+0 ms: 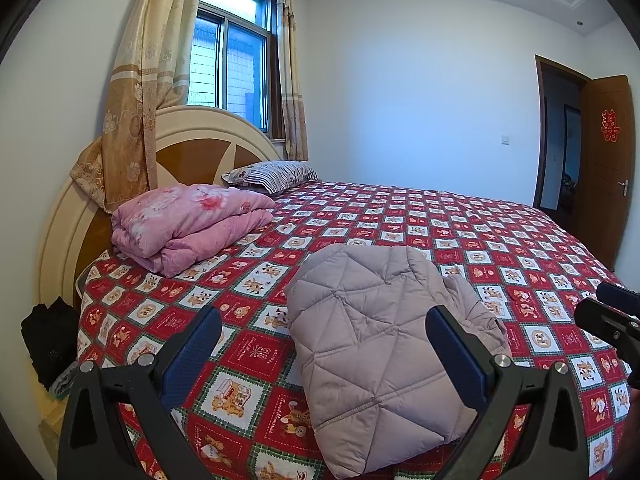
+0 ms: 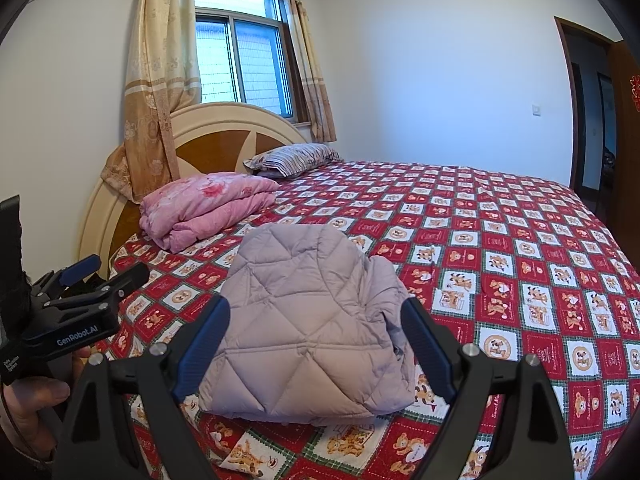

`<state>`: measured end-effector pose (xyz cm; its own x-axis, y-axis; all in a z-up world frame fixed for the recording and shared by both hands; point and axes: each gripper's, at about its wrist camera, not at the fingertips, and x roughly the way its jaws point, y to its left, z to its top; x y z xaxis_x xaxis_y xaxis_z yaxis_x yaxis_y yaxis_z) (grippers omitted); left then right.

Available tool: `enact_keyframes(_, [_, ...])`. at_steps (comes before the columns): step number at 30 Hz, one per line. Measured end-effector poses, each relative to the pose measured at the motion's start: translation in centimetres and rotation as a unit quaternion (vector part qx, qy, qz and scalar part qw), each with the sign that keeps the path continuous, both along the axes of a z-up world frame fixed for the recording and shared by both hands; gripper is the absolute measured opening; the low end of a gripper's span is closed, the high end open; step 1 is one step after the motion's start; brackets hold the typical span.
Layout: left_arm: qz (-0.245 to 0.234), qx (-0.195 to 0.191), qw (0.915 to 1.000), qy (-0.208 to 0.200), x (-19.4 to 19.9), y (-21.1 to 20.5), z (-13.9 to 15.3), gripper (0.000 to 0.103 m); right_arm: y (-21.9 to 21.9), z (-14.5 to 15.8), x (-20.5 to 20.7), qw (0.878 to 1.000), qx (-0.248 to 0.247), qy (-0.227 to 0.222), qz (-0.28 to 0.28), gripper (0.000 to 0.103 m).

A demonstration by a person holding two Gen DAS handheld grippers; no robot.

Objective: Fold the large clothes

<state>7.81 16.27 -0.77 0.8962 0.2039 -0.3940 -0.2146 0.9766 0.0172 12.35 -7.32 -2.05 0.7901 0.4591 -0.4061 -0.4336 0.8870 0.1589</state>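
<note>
- Two black two-finger grippers with blue pads hover over a bed with a red checked bear-print bedspread (image 1: 460, 232); the left gripper (image 1: 324, 344) and the right gripper (image 2: 316, 336) both stand with jaws wide apart, holding nothing.
- One folded pale mauve quilted down jacket (image 1: 372, 328) lies on the bedspread near its front edge, seen between each gripper's fingers but touched by neither.
- Only the left view shows the brown wooden door (image 1: 608, 168) with its red paper ornament and a dark bundle (image 1: 52, 340) beside the bed.
- Only the right view shows a hand (image 2: 28, 408) holding the left gripper.
- One folded pink floral quilt (image 1: 188, 224) and one striped pillow (image 1: 272, 174) lie by the rounded headboard (image 1: 192, 128); one window (image 1: 232, 68) has two beige curtains.
</note>
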Motion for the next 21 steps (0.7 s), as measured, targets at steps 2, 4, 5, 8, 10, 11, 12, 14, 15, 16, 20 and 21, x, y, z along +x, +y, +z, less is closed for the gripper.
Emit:
enact_keyframes(2, [0.001,0.001,1.0000,0.000,0.06,-0.08,0.01,0.102,-0.04,-0.04,0.01,1.000,-0.001,0.000,0.000,0.090])
enact_keyframes(4, [-0.001,-0.002,1.0000,0.001,0.07,-0.01,0.01,0.102,-0.05,-0.02,-0.01,1.000,0.000,0.000,0.000,0.090])
enact_keyframes(5, [-0.002,-0.004,1.0000,0.002,0.12,0.00,0.03,0.102,-0.05,-0.02,-0.01,1.000,0.000,0.000,0.000,0.090])
enact_keyframes(8, [0.000,-0.006,1.0000,0.005,0.27,-0.04,0.03,0.102,-0.09,-0.02,-0.01,1.000,0.000,-0.001,0.000,0.090])
enact_keyframes(10, [-0.001,-0.004,1.0000,0.008,0.37,-0.09,0.04,0.102,-0.14,0.13,-0.03,1.000,0.001,-0.003,-0.001,0.090])
enact_keyframes(11, [0.001,-0.002,1.0000,0.008,0.41,-0.15,0.05,0.102,-0.15,0.20,-0.05,1.000,0.002,-0.004,-0.002,0.090])
enact_keyframes(12, [0.000,0.000,1.0000,0.009,0.43,-0.23,0.04,0.102,-0.22,0.30,0.00,1.000,0.002,-0.004,-0.002,0.090])
enact_keyframes(14, [-0.006,0.000,0.9999,0.010,0.50,-0.43,0.02,0.102,-0.22,0.28,-0.03,1.000,0.001,-0.005,-0.003,0.093])
enact_keyframes(15, [-0.008,0.000,0.9999,0.012,0.55,-0.52,-0.01,0.102,-0.23,0.34,-0.04,1.000,0.001,-0.006,-0.004,0.093])
enact_keyframes(16, [-0.009,0.000,0.9999,0.013,0.55,-0.59,0.01,0.102,-0.30,0.40,0.05,1.000,0.000,-0.006,-0.004,0.093])
enact_keyframes(20, [-0.017,0.001,0.9998,0.012,0.52,-0.89,0.01,0.102,-0.37,0.45,0.16,1.000,-0.001,-0.006,-0.004,0.093])
enact_keyframes(21, [-0.019,0.001,0.9997,0.012,0.54,-0.94,0.00,0.102,-0.37,0.45,0.18,1.000,-0.001,-0.006,-0.004,0.093])
